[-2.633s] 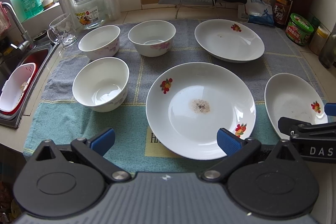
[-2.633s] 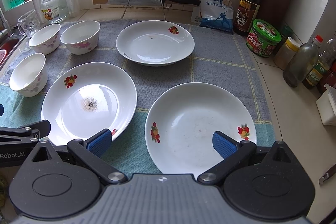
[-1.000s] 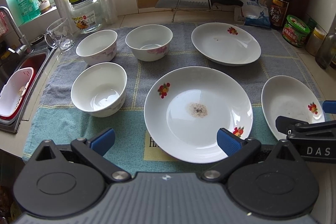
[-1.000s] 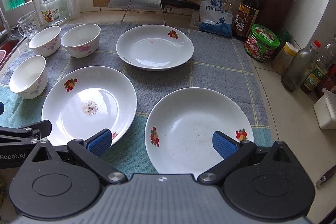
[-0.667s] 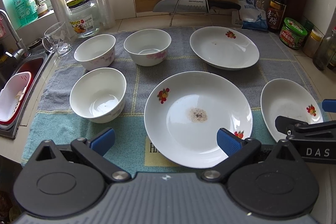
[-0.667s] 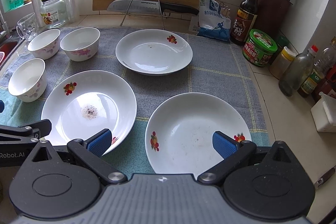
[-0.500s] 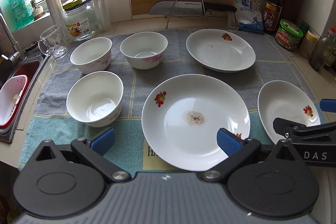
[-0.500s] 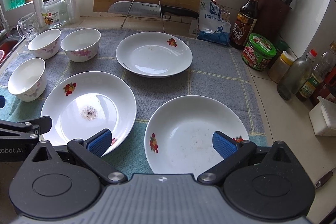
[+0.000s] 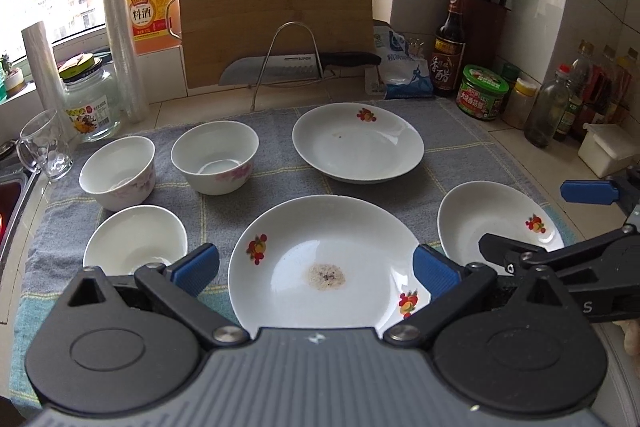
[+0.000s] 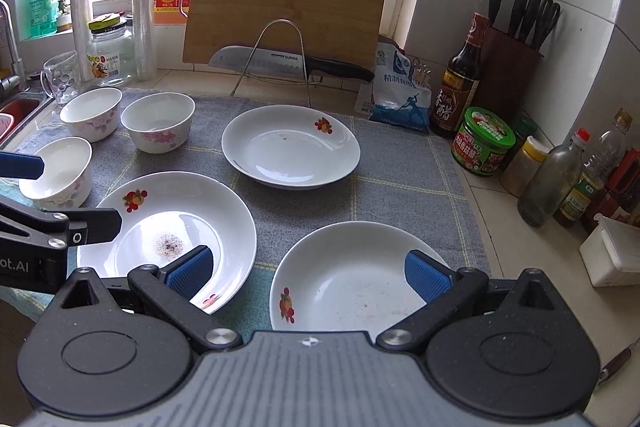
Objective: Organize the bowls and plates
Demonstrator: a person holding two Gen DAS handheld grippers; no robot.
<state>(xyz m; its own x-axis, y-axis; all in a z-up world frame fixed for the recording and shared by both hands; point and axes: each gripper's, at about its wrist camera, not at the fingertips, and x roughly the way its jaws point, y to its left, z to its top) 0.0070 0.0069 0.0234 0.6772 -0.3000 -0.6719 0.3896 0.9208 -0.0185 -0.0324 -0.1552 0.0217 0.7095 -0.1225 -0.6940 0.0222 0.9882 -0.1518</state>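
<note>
The big plate point(image 9: 328, 259) lies straight ahead of the left gripper point(image 9: 316, 265); both it and the right gripper point(image 10: 308, 269) are spread wide, empty.

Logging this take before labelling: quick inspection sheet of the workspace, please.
Surface: grey-and-teal checked towel on a tiled counter.
Job's things: three white floral bowls at left; three white fruit-print plates, the nearest with a brown residue spot; none stacked.
Clutter: bamboo cutting board, knife on wire rack, bottles, jars, glass mug.
Grippers: left gripper and right gripper open, empty.
Cables: nothing seen.
Surroundings: window, sink at left.
</note>
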